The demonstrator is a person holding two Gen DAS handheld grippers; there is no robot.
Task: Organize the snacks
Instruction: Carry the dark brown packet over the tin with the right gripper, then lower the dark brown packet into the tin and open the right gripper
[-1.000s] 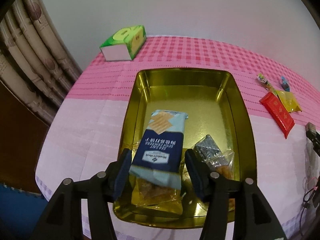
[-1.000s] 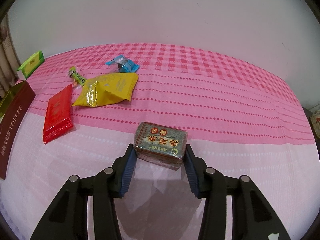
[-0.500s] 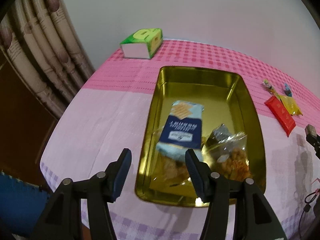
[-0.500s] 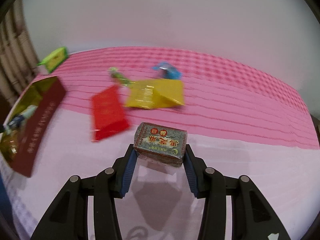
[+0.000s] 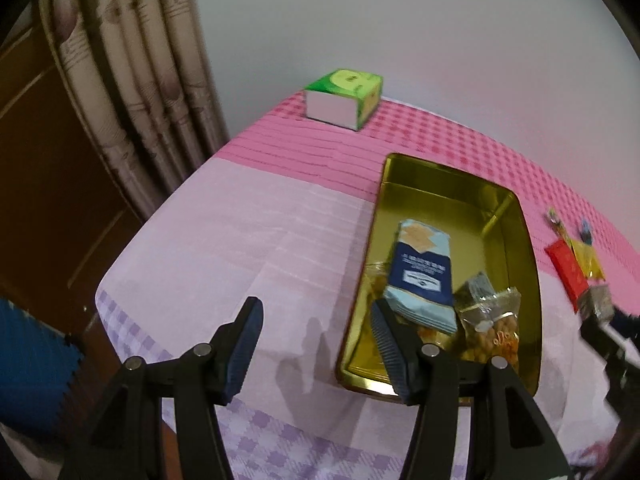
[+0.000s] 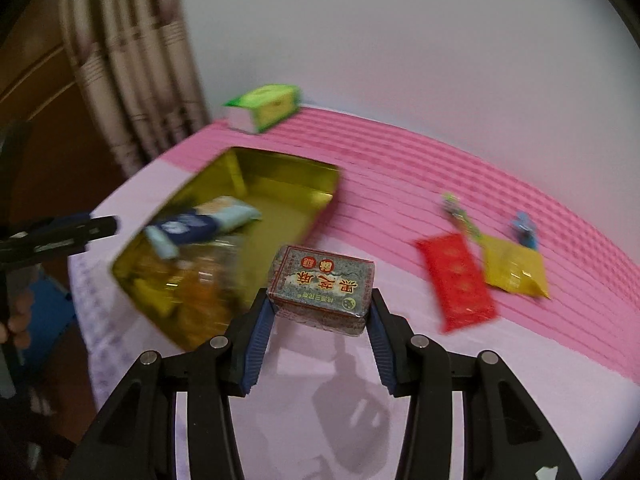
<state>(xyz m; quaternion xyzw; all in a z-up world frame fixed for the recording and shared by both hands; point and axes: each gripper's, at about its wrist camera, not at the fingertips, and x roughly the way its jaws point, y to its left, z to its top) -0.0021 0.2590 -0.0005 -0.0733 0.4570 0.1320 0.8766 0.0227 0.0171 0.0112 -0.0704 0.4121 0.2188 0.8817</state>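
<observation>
A gold tin tray (image 5: 516, 216) (image 6: 288, 176) sits on the pink tablecloth. It holds a blue cracker packet (image 5: 422, 276) (image 6: 200, 222) and clear bags of orange snacks (image 5: 494, 332). My left gripper (image 5: 316, 344) is open and empty, held above the cloth just left of the tray. My right gripper (image 6: 320, 320) is shut on a grey-green snack box (image 6: 324, 286) with red characters, held above the cloth right of the tray. The box also shows in the left wrist view (image 5: 598, 300).
A red packet (image 6: 456, 280), a yellow packet (image 6: 512, 270), a blue candy (image 6: 522, 228) and a green candy stick (image 6: 460, 212) lie right of the tray. A green tissue box (image 5: 344, 98) stands at the far corner. Curtains (image 5: 132, 80) hang left of the table edge.
My left gripper let go of the blue cracker packet, which now lies in the tray, and moved back and left. My right gripper carried the snack box left toward the tray.
</observation>
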